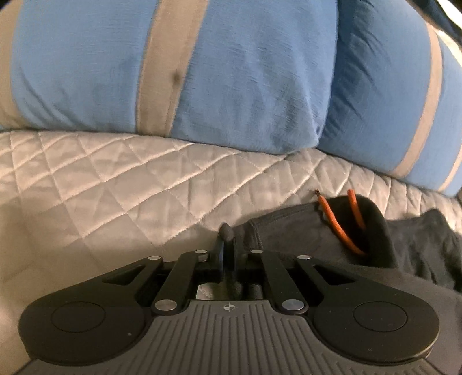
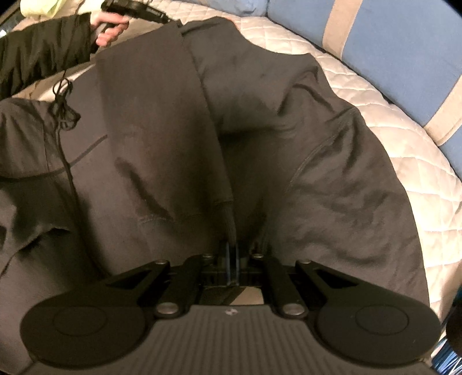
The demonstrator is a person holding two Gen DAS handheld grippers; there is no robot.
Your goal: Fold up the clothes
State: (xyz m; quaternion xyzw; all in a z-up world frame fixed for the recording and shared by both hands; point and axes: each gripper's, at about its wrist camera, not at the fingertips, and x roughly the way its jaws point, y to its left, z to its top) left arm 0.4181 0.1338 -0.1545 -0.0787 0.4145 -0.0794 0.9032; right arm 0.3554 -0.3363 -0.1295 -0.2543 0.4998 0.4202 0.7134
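Observation:
A dark grey garment (image 2: 161, 129) lies spread over the quilted bed cover, creased down its middle. My right gripper (image 2: 231, 245) is shut on a ribbed fold of it near the front edge. In the left wrist view the same garment (image 1: 303, 230) shows at the right, with two orange drawstrings (image 1: 335, 228) sticking out of it. My left gripper (image 1: 228, 233) is shut, its fingertips pinching the garment's edge. The right wrist view shows the left gripper (image 2: 135, 11) at the garment's far corner, held by a hand (image 2: 111, 28) in a black sleeve (image 2: 37, 54).
Blue pillows with grey stripes (image 1: 245, 72) lean along the back of the bed, also seen as pillows (image 2: 404, 49) on the right. The pale quilted cover (image 1: 115, 173) lies bare left of the garment. A black cord (image 2: 60, 101) trails over the cloth. A yellow-green item (image 2: 43, 5) sits far left.

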